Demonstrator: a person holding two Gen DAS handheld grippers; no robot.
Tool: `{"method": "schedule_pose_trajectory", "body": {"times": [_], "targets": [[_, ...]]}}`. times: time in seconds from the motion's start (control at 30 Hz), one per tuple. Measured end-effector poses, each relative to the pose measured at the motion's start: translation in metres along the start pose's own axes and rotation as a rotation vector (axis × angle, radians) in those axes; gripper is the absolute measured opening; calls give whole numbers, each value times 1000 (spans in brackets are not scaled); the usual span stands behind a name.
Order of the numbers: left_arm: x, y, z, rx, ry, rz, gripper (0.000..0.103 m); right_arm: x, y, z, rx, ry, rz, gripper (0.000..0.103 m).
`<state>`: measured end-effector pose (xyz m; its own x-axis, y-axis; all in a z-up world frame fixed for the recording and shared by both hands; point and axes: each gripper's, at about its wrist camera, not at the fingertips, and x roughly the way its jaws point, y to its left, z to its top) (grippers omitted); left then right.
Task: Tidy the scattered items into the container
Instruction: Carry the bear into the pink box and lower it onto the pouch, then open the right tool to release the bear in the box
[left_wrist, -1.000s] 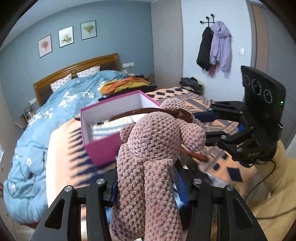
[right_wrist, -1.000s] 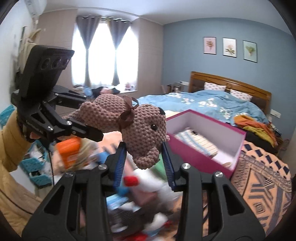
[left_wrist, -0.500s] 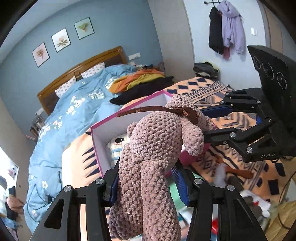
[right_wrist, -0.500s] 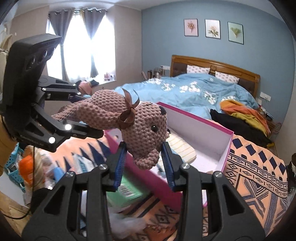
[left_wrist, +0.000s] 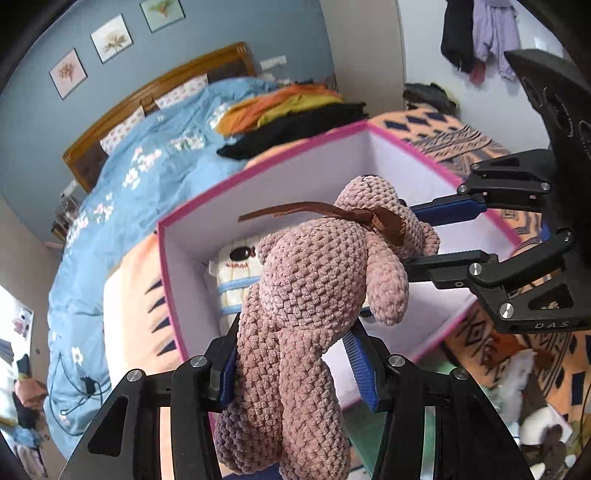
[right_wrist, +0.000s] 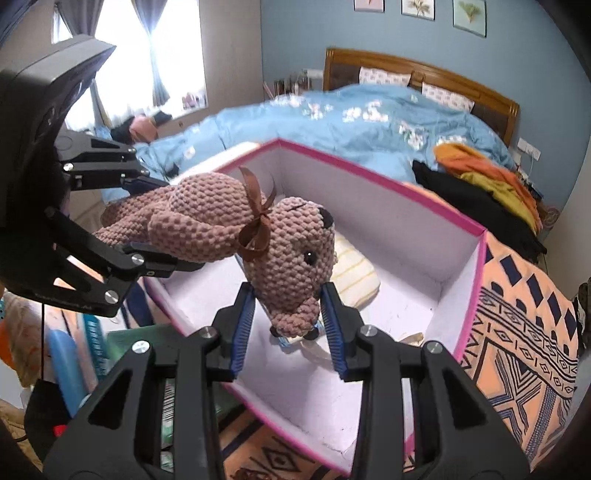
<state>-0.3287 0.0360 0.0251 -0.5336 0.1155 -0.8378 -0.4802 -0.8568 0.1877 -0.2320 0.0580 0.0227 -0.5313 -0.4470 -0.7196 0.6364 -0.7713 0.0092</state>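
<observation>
Both grippers, left and right, clamp the toy, now carried from beside the box to apparently above it; release comes next.

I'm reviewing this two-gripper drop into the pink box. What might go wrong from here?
The plush bear is pinched by both the left gripper and right gripper; uneven release may swing it onto the pink box wall. Its trailing ribbon might snag a finger.
</observation>
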Motion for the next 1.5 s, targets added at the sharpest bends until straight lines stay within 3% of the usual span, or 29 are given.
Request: {"method": "schedule_pose_trajectory", "body": {"times": [0.17, 0.2, 0.47, 0.83, 1.1, 1.3, 1.43, 1.5], "targets": [[27, 7, 2, 3, 64, 9, 57, 21, -7, 1, 4, 70, 1, 37], [30, 7, 3, 9, 73, 20, 56, 23, -7, 0, 3, 79, -1, 29], [47, 20, -3, -44, 126, -5, 56, 37, -8, -8, -7, 135, 28, 27], [47, 30, -5, -59, 112, -26, 55, 25, -21, 5, 71, 79, 86, 27], [37, 34, -6, -70, 75, -23, 55, 47, -16, 10, 59, 152, 74, 27], [32, 43, -4, -135, 55, -100, 56, 48, 5, 3, -44, 194, 122, 27], [26, 48, 0, -175, 23, -144, 56, 33, 4, 2, -46, 160, 153, 27], [27, 48, 1, -180, 18, -148, 61, 28, 0, 4, -38, 137, 143, 27]]}}
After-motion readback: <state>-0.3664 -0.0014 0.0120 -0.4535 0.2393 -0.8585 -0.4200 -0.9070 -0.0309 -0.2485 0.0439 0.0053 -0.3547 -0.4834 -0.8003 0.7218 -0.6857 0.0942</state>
